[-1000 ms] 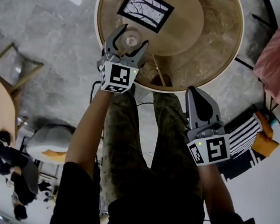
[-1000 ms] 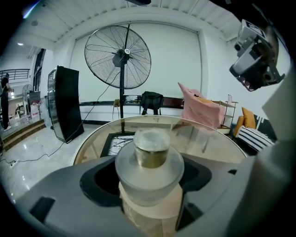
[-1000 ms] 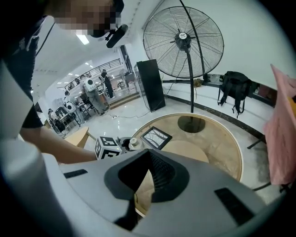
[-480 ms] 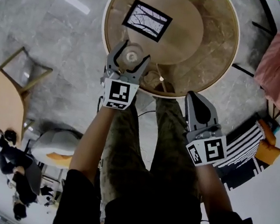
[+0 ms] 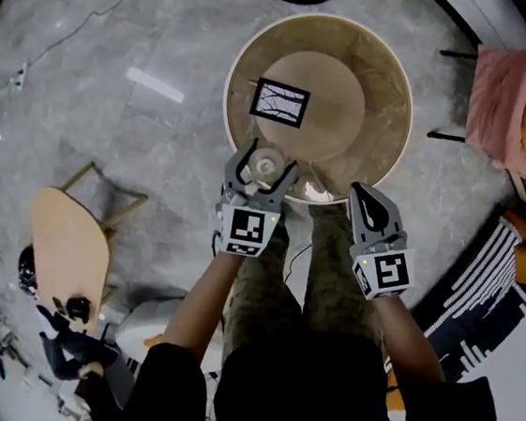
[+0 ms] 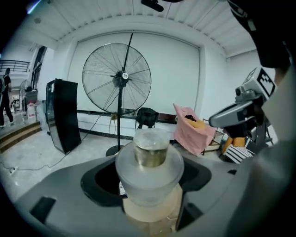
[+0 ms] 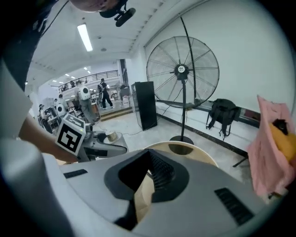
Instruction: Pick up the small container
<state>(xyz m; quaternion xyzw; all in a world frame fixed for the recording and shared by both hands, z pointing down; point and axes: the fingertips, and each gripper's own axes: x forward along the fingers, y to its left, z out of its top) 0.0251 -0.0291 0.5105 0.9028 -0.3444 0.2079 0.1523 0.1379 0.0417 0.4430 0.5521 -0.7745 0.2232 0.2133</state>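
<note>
The small container [image 5: 266, 167] is a frosted, translucent pot with a brass-coloured top. It sits between the jaws of my left gripper [image 5: 269, 158], over the near edge of the round wooden table [image 5: 386, 125]. In the left gripper view the small container [image 6: 149, 166] fills the gap between the jaws of the left gripper [image 6: 149, 178], which are shut on its sides, with the beige table top just beneath. My right gripper [image 5: 368, 196] is shut with nothing in it, just off the table's near rim, to the right of the left one. In its own view the right gripper [image 7: 149, 164] has its jaws together.
A framed black-and-white picture [image 5: 280, 102] lies on the table's raised middle disc. A pink cloth [image 5: 508, 91] hangs on a chair at the right, with a striped rug [image 5: 496, 279] near it. A wooden chair [image 5: 70, 249] is at the left. A tall floor fan [image 6: 118, 76] and a black cabinet [image 6: 60, 113] stand behind the table.
The head view has drawn back, so the table looks smaller and farther off. The left gripper has kept the container between its jaws and stands at the table's near edge. The right gripper is nearer to it.
</note>
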